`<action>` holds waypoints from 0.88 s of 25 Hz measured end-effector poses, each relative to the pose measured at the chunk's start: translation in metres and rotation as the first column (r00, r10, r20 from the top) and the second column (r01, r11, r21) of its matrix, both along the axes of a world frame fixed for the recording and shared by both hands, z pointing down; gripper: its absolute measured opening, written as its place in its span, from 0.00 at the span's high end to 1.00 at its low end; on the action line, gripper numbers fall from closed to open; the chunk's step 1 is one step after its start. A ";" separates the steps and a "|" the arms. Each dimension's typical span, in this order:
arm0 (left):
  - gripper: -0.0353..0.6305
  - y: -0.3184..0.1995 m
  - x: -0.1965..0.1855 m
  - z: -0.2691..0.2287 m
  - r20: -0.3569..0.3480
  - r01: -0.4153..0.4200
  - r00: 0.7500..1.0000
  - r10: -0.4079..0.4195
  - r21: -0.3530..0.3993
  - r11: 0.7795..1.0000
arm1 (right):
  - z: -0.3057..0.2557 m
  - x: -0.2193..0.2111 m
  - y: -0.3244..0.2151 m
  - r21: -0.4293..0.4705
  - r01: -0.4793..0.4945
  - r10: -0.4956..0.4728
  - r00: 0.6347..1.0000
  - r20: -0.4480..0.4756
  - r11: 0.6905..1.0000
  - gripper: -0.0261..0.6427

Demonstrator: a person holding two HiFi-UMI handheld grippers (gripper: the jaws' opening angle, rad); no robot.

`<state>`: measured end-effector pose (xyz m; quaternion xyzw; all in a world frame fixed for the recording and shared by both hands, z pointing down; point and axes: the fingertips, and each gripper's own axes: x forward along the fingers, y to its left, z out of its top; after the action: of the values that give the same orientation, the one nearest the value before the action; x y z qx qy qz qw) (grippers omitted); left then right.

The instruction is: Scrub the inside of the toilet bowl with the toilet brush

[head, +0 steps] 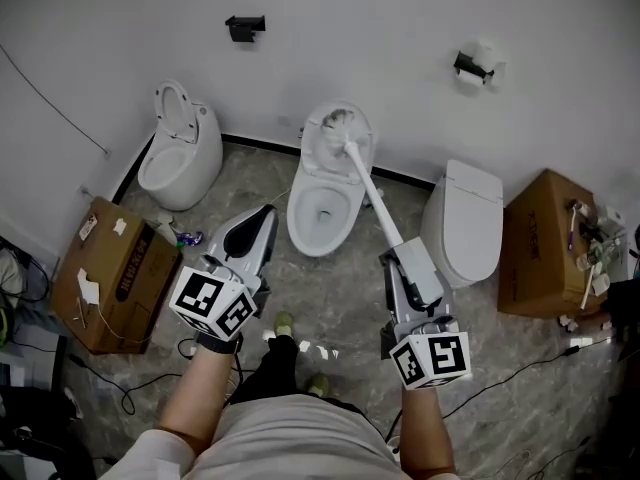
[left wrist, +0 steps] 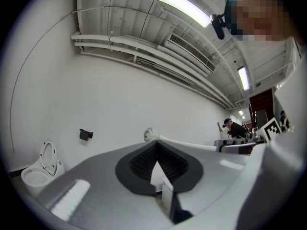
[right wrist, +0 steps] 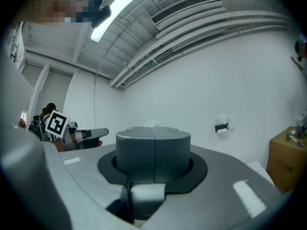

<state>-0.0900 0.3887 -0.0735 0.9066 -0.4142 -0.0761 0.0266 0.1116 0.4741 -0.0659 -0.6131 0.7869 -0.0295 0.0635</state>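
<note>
Right gripper (head: 408, 260), lower right of centre: jaws clamped on grey grip end of toilet brush (head: 372, 193). White handle slants up-left. Bristle head (head: 340, 122) at top centre, over raised lid of middle toilet (head: 296, 214), above bowl opening; contact unclear. Left gripper (head: 264, 218), lower left of centre: jaws closed tip to tip, nothing between, just left of bowl. Open toilet (head: 205, 158) at left, lidded toilet (head: 462, 223) at right.

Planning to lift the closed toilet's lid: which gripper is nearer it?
Right. The right gripper sits just left of the closed toilet; the left gripper is beyond the open toilet.
</note>
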 end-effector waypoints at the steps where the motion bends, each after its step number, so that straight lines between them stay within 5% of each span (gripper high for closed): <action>1: 0.94 -0.010 0.000 0.002 -0.001 -0.005 1.000 0.005 0.001 1.000 | 0.003 -0.001 -0.008 -0.005 -0.003 0.003 1.000 -0.002 1.000 0.72; 22: 0.94 -0.268 -0.023 0.098 0.047 -0.138 0.989 0.139 -0.030 0.990 | 0.109 -0.060 -0.240 -0.253 -0.083 0.070 0.996 -0.061 0.964 0.72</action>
<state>-0.1127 0.1208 0.0249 0.9343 -0.3518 -0.0464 0.0338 0.0518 0.2340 0.0435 -0.6465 0.7538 -0.1122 -0.0352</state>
